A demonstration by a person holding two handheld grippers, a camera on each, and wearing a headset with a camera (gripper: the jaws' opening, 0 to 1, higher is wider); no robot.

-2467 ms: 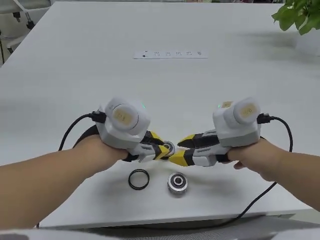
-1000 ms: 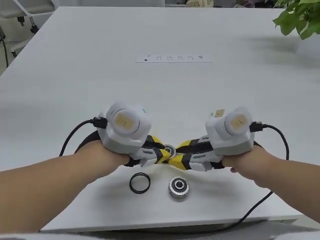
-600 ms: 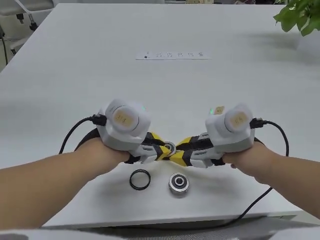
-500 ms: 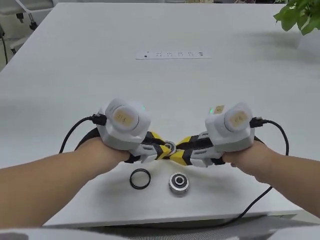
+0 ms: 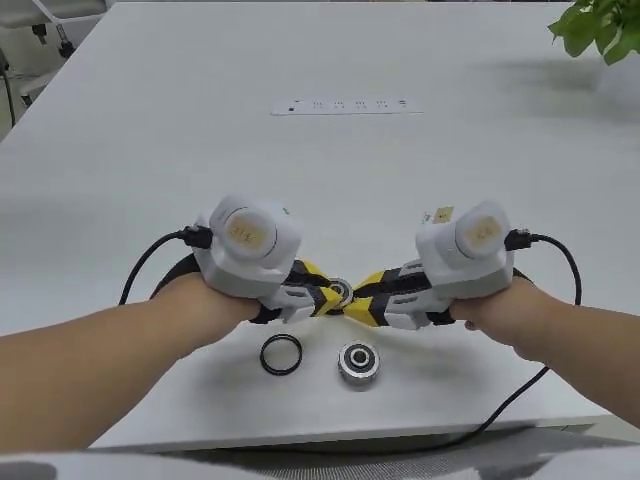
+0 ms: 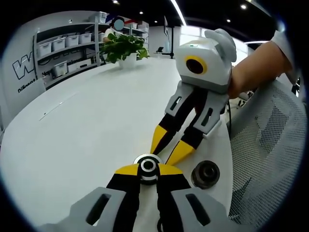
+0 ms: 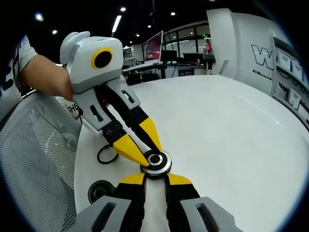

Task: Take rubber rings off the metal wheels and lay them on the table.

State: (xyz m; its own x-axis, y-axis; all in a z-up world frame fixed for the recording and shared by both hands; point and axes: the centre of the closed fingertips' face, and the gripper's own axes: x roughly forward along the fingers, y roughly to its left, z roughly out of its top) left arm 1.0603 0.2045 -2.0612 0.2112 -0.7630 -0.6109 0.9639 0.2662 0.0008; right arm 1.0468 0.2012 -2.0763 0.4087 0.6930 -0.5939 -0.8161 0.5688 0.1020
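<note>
From over the near edge of the table (image 5: pixel 330 160), the head view looks steeply down, close in. The left gripper view rides low over the tabletop and faces the right gripper (image 6: pixel 166 152). The right gripper view looks back at the left gripper (image 7: pixel 152 157). All three share the metal wheel (image 5: pixel 338 293) between the tips.

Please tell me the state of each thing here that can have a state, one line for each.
left gripper: shut on the held wheel.
right gripper: jaws apart, tips at the same wheel; grip unclear.
held wheel: lifted off the table, dark ring seemingly on.
second wheel: flat on the table, rim bare.
rubber ring: off its wheel, flat on the table.
</note>
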